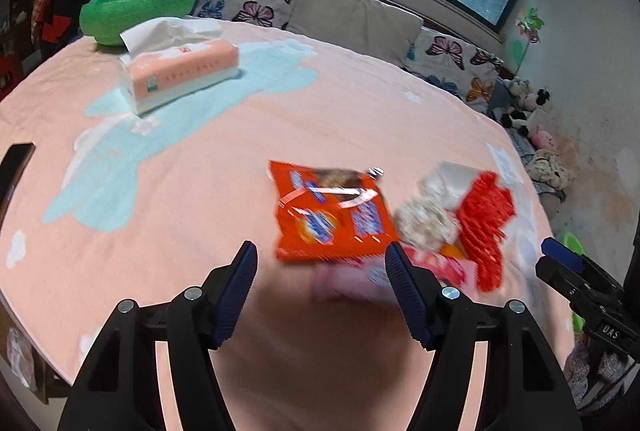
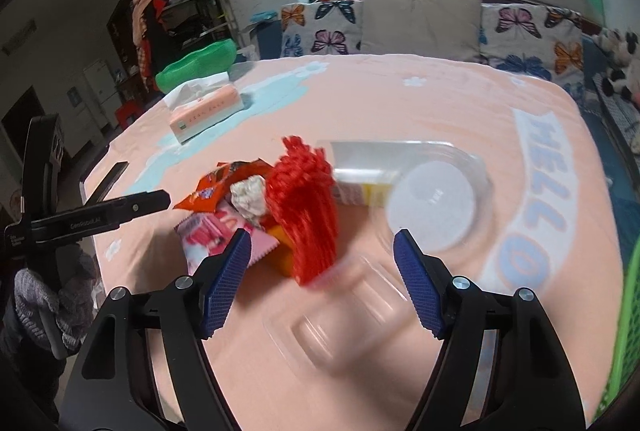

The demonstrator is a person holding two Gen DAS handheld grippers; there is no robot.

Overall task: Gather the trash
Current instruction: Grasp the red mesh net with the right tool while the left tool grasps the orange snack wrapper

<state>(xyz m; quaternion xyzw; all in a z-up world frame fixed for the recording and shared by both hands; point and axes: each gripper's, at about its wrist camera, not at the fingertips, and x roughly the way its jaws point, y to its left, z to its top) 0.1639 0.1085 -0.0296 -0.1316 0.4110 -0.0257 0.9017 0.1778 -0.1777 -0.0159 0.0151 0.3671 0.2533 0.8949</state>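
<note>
2 grippers, left (image 1: 322,273) and right (image 2: 322,259), hover with fingers apart over trash: orange wrapper (image 1: 332,215) at 12 o'clock, red netting (image 2: 306,213).

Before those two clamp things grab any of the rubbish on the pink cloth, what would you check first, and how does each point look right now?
1. Left hand-held gripper open: ok.
2. Right hand-held gripper open: ok.
3. Orange snack wrapper ahead of the left fingers, nothing on top of it: ok.
4. Red mesh netting between the right fingers' line: ok.
5. Clear plastic tray free of the netting: cannot tell, blurred.
6. Green basket within reach at the table edge: cannot tell.
</note>
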